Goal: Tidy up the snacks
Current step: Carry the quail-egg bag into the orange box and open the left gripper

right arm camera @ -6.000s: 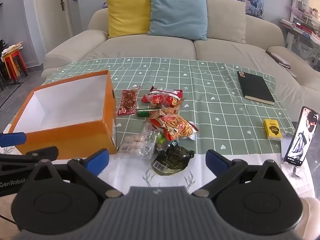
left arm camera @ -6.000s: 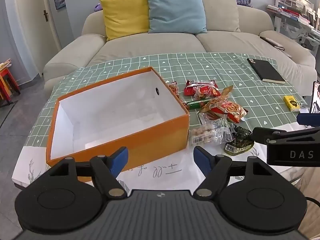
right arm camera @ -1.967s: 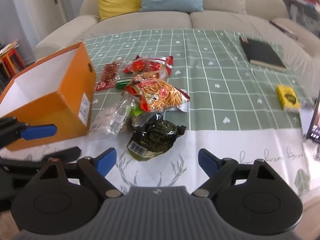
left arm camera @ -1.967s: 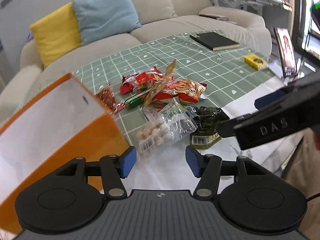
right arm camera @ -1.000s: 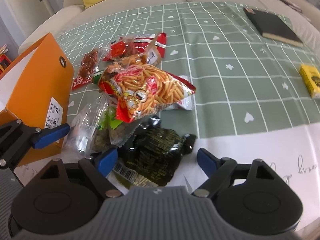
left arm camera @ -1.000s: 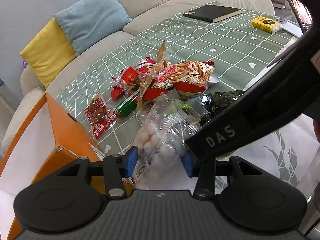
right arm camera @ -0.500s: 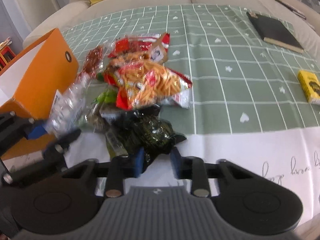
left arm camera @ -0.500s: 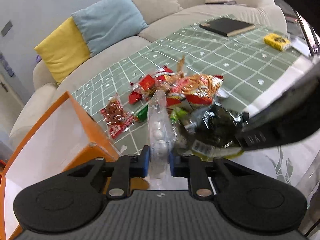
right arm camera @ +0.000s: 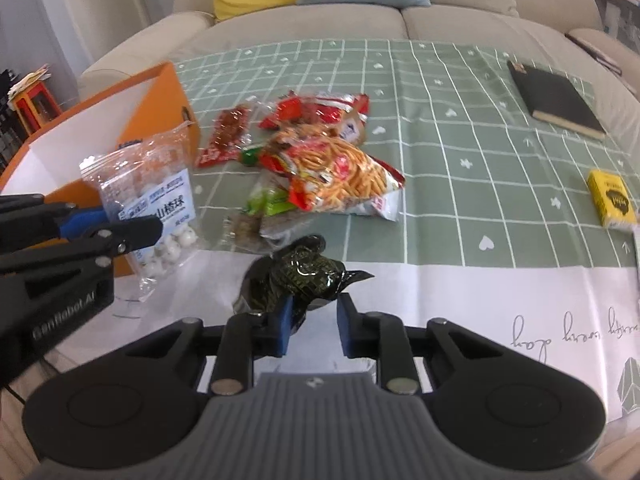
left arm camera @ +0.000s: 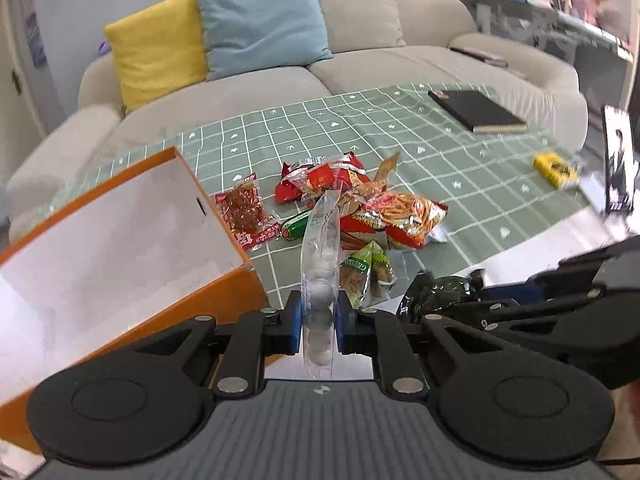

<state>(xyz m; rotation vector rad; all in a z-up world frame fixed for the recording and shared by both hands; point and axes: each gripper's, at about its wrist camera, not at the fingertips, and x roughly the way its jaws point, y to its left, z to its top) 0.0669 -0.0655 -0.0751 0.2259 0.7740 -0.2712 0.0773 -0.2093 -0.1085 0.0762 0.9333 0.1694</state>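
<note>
My left gripper is shut on a clear bag of white round candies and holds it upright above the table; the bag also shows in the right wrist view. My right gripper is shut on a dark green foil snack pack, lifted just off the white cloth. The open orange box with a white inside stands to the left. Several snack packs lie in a pile, among them a red noodle-snack bag.
A black notebook and a yellow small box lie on the green checked tablecloth at the right. A phone on a stand is at the right edge. A sofa with cushions stands behind the table.
Both grippers closed on their packs and lifted them: the left one took the clear candy bag, the right one the dark green pack. Both have risen and pulled back from the pile.
</note>
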